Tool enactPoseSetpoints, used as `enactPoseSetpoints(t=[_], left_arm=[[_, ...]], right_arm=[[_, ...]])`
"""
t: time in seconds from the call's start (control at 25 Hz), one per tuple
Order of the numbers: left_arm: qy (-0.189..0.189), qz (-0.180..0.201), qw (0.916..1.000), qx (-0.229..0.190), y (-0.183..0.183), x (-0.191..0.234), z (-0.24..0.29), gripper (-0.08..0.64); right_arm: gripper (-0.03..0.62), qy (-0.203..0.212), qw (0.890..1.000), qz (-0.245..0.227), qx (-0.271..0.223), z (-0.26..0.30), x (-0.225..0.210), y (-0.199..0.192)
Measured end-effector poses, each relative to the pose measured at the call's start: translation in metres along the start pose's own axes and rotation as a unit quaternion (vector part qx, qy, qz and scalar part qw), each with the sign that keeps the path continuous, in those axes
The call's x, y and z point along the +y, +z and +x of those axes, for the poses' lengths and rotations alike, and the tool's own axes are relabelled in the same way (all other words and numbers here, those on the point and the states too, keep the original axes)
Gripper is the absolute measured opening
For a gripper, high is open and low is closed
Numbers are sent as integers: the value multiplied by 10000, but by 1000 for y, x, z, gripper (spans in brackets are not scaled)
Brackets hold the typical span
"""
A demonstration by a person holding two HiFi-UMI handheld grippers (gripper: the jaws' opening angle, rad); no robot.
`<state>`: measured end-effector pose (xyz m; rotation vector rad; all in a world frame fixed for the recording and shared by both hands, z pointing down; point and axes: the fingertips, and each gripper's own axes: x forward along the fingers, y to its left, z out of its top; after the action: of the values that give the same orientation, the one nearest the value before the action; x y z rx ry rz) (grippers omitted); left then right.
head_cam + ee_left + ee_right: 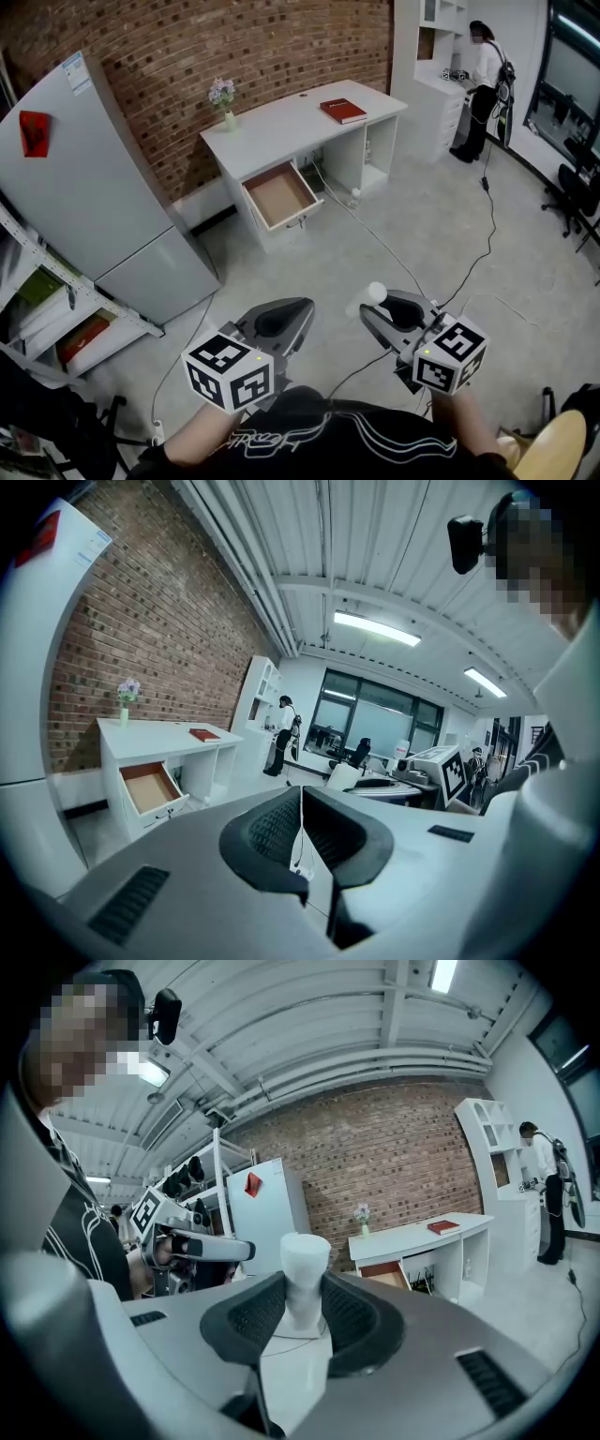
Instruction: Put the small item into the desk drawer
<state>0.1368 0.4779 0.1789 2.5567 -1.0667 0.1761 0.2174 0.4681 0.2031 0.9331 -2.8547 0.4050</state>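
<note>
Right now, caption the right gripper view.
Right gripper clamps a small white item, the open desk drawer far ahead.

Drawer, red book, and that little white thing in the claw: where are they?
open drawer [279,195]: head view, its bare brown floor.
red book [343,111]: head view, middle of its cover.
small white item [305,1262]: right gripper view, its wide top end.

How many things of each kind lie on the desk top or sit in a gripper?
red book: 1
vase of flowers: 1
white small item, clamped in the right gripper: 1
total: 3
</note>
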Motion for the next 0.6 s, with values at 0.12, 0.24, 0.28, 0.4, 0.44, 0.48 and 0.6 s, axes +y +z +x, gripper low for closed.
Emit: enactPoseSetpoints(t=[0.12, 0.24, 0.28, 0.4, 0.44, 0.48, 0.6], left_arm=[[5, -41, 10000, 13, -1, 4, 6, 25], [-27, -72, 9999, 65, -4, 12, 15, 25], [-46, -90, 9999, 84, -6, 15, 19, 25], [-78, -149, 9998, 110, -9, 29, 29, 25], [-83, -166, 9998, 106, -10, 34, 34, 25], [-89, -185, 9997, 98, -10, 38, 38, 25], [-105, -253, 9996, 85, -8, 55, 53, 25]], right_arm=[[129, -116, 9999, 34, 80, 1, -9, -5], [130, -164, 9998, 104, 93, 6, -21, -10], [129, -163, 9997, 120, 105, 9, -24, -11], [130, -215, 9996, 137, 146, 19, -36, -16], [129, -234, 9995, 147, 154, 23, -41, -17], [130, -243, 9994, 161, 164, 27, -47, -18], [129, -236, 9993, 168, 226, 40, -62, -19]])
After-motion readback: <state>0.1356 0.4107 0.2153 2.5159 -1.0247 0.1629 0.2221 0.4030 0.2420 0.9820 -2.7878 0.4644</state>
